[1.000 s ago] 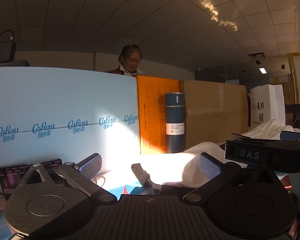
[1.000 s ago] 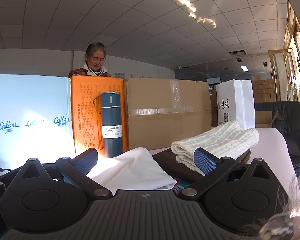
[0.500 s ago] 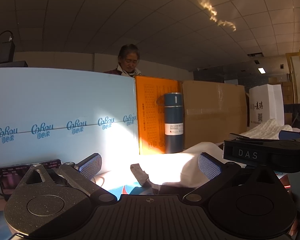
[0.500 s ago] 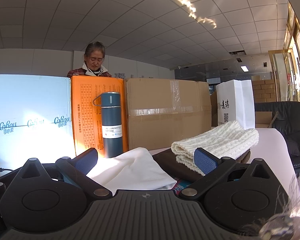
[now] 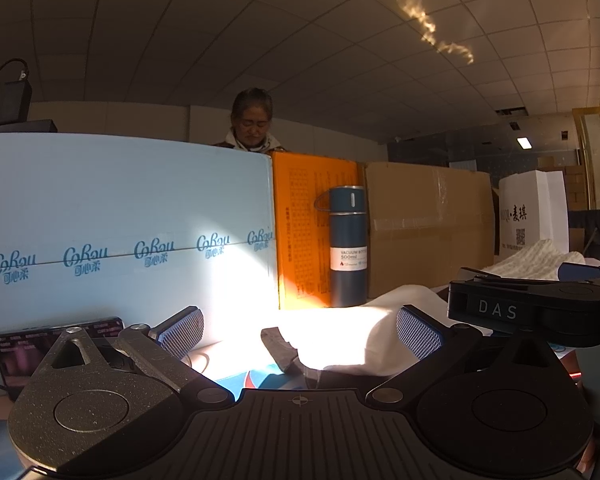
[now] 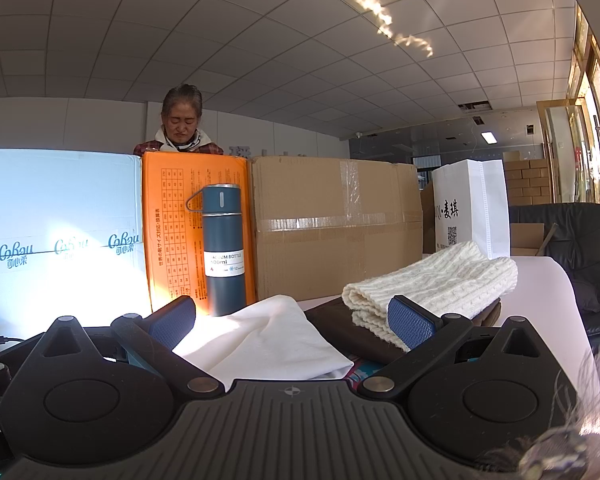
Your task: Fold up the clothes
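bottle [image 6: 223,250]: desk's far edge, against boxes [image 6: 336,228]
cloth [image 6: 268,340]: before bottle
knit [image 6: 428,284]: right of cloth, toward desk's right edge

Three garments on the table

White cloth [image 6: 268,340] lies rumpled, humped at its middle, partly sunlit. Just right of it, a cream knit [image 6: 432,284] sits folded atop a flat dark brown garment [image 6: 340,328].

hard sunlight blows out the white cloth [image 5: 340,332] and the pale blue box [image 5: 112,216] in the left view, whose ceiling is dim. the right view is evenly bright. fisheye bending curves both views' edges; rippled glare marks the ceiling [image 6: 380,20].
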Demonstrator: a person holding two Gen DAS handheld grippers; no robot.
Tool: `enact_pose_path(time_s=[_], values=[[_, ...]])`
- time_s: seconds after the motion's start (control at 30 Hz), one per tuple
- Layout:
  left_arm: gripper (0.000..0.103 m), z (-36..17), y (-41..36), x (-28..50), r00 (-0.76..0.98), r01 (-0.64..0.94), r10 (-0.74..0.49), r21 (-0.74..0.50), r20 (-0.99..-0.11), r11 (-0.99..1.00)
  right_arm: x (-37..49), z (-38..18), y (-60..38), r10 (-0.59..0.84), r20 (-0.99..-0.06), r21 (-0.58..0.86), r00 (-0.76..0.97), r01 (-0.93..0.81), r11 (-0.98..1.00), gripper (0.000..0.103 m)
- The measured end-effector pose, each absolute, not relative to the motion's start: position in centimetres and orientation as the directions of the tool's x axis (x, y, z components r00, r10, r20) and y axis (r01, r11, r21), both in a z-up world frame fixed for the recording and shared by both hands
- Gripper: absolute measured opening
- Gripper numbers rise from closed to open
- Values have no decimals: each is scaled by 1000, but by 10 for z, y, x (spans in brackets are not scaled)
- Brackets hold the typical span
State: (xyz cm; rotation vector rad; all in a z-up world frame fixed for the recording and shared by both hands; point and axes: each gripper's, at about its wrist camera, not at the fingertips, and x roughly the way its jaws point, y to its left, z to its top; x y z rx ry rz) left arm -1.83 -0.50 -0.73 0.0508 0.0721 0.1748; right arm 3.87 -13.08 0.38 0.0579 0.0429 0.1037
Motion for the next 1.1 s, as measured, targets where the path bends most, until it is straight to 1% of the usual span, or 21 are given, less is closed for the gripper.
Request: enact_pose_path(time_s=[0.23, 0.5, 0.6, 0.8, 0.9, 1.0, 1.1], values=[[103, -7, -4, -18, 977, -204, 206, 45, -62, 978, 34, 4, -130, 78, -31, 56, 996, -76, 996, 103], [103, -6, -8, -25, 958, -286, 286, 67, 2, 956, 19, 5, -130, 37, -10, 50, 999, -37, 998, 103], [103, -5, -8, -27, 959, -282, 282, 70, 10, 957, 16, 4, -131, 5, 3, 51, 1000, -5, 999, 103], [103, -5, -5, -26, 958, -286, 287, 57, -2, 957, 17, 4, -129, -10, -2, 37, 1000, 11, 999, 103], [103, -6, -3, -26, 957, -289, 290, 49, -9, 956, 16, 3, -127, -43, 14, 16, 999, 43, 999, 103], [103, -6, -3, -27, 956, -291, 292, 48, -7, 955, 15, 3, -124, -79, 50, -13, 996, 80, 997, 103], [103, -6, -3, -26, 957, -291, 292, 45, -8, 956, 16, 3, -126, -68, 48, -12, 997, 68, 998, 103]])
